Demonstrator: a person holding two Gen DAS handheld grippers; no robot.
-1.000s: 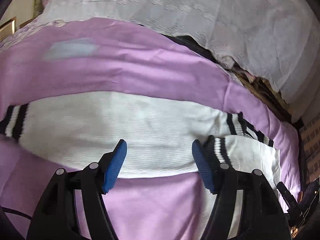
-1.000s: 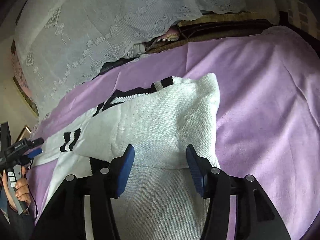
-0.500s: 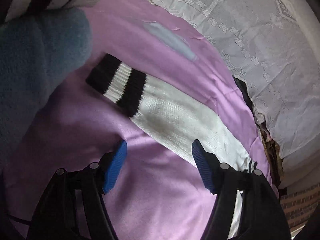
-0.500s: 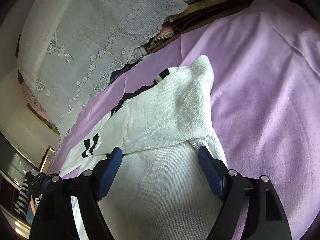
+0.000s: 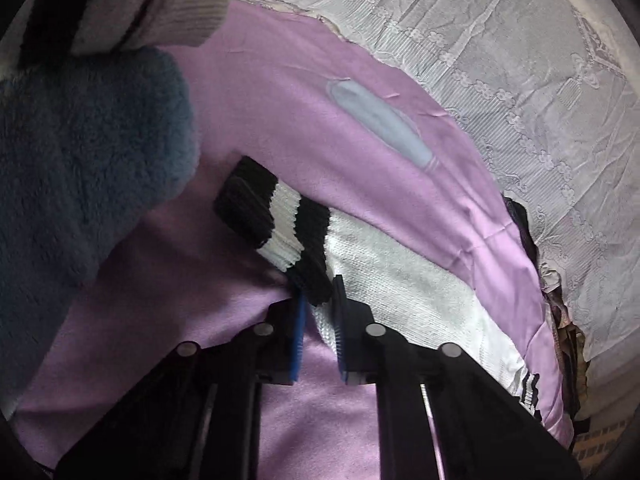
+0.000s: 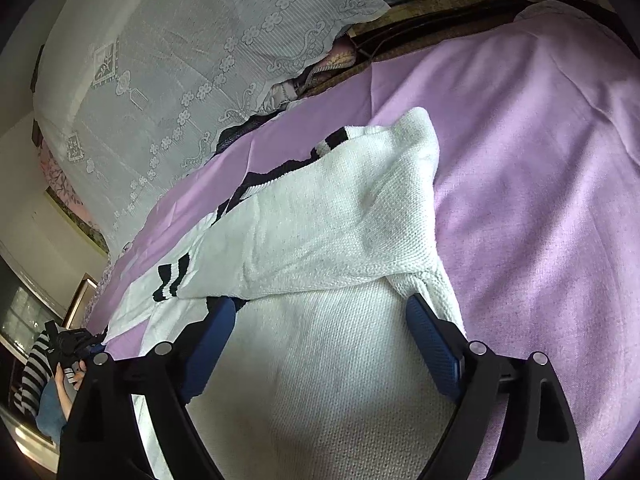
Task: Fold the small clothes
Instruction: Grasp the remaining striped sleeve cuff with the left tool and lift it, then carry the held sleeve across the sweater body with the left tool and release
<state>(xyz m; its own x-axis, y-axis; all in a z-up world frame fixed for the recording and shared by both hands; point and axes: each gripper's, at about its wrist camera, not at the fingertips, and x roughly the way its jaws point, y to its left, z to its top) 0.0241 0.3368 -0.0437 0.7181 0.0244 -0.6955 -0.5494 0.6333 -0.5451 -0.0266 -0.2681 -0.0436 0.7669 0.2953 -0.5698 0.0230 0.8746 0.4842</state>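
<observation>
Since a second ago, left gripper has swung to the white knitted sweater's black-striped cuff and clamped beside it. Right gripper hovers opening over the sweater on the lilac bedsheet, lace cloth at eleven o'clock.

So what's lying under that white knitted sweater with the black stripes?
Under the white knitted sweater lies a purple bedsheet, visible all around it. Anything directly beneath stays covered.

A white knit sweater with black-striped cuffs lies flat on the purple bed, one sleeve folded across its body.
</observation>
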